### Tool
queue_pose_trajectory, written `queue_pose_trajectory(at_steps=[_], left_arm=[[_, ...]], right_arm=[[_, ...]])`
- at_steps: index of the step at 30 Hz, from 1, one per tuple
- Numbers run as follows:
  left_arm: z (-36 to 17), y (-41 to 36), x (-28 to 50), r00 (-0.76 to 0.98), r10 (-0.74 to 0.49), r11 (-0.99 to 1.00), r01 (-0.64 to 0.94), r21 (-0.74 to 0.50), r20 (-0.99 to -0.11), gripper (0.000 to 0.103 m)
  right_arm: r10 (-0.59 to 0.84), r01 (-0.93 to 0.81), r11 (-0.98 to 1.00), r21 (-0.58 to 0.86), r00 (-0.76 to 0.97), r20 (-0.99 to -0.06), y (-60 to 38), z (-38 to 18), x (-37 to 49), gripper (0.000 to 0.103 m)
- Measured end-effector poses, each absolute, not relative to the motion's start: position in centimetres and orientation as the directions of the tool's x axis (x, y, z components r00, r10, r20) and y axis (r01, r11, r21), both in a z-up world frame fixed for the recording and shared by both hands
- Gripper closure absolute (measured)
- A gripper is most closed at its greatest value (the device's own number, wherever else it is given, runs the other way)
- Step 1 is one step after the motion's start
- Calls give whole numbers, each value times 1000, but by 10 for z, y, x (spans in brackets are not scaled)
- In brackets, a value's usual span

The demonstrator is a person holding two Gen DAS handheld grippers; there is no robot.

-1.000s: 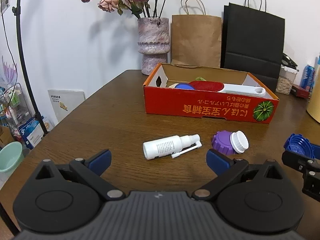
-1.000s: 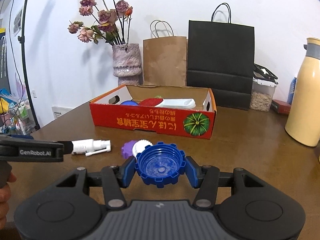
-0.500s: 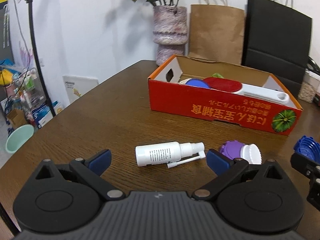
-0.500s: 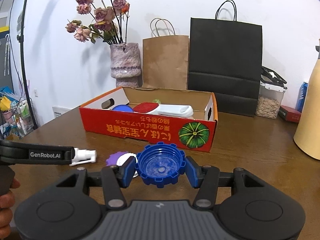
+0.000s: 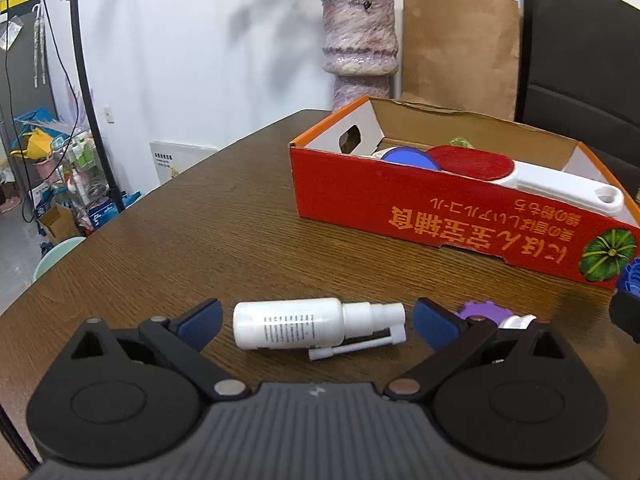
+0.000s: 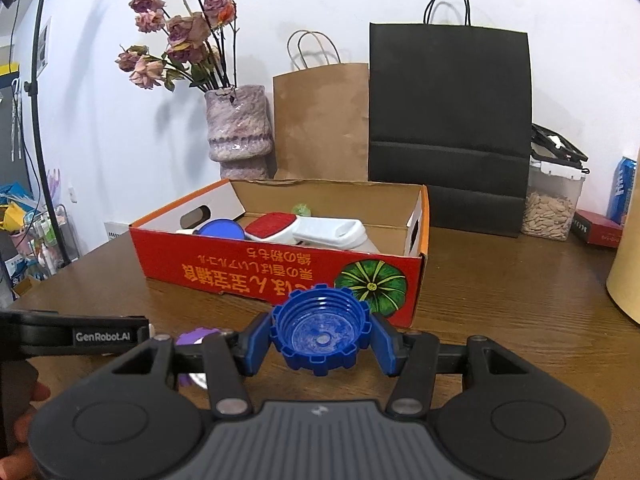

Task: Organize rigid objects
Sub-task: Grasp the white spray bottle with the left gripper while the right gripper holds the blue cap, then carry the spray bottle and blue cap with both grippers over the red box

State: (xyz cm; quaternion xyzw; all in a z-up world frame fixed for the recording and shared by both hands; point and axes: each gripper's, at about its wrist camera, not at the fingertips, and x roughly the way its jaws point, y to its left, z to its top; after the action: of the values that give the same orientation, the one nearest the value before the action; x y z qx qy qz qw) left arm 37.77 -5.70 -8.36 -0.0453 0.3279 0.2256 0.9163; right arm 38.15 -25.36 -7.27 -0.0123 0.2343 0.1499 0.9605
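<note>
A white spray bottle (image 5: 304, 326) lies on its side on the brown table, between the open fingers of my left gripper (image 5: 318, 322). A purple cap (image 5: 484, 314) lies just right of it, partly hidden by the right finger. My right gripper (image 6: 320, 340) is shut on a blue notched cap (image 6: 320, 334), held above the table in front of the red cardboard box (image 6: 260, 268). The box (image 5: 440, 216) holds a blue lid (image 5: 408, 159), a red-and-white brush (image 5: 520, 176) and other items.
A vase with dried flowers (image 6: 238, 128), a brown paper bag (image 6: 320, 120) and a black bag (image 6: 450, 120) stand behind the box. A seed container (image 6: 552, 204) and a yellow jug (image 6: 628, 280) stand at the right. The left gripper's body (image 6: 72, 336) shows at the left in the right wrist view.
My left gripper moved forward and lower, so the spray bottle now lies between its fingers. My right gripper carried the blue cap closer to the box.
</note>
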Motion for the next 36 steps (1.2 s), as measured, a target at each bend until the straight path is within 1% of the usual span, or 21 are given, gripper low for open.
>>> queue_pose_trajectory(at_steps=[6,11,19,21,25,36], left_arm=[[-92,-62,392,652,426,877,-467,111,-627,0],[-98,-58,400,622,436,864,-490,111,-650,0],[-100,-54,399,624,424,869,-486,99,-657,0],[-100,-54,397,634,413,876,-473,95,-654,3],[-100,-52,396,640,403,881,-465,87,-655,3],[-91,-55,390,685,377,900,-429,73,-624,4]], right_arm=[[293,-307,951,48,834,-467,-253,-79,392,51],[294,-313,949,42,827,-479,-251,-83,397,51],[289,-312,949,37,822,-491,-249,-86,397,51],[289,-313,949,35,821,-493,-249,-86,397,51],[287,-312,949,32,821,-493,-249,-87,396,51],[284,-306,952,27,843,-456,-252,-83,387,51]])
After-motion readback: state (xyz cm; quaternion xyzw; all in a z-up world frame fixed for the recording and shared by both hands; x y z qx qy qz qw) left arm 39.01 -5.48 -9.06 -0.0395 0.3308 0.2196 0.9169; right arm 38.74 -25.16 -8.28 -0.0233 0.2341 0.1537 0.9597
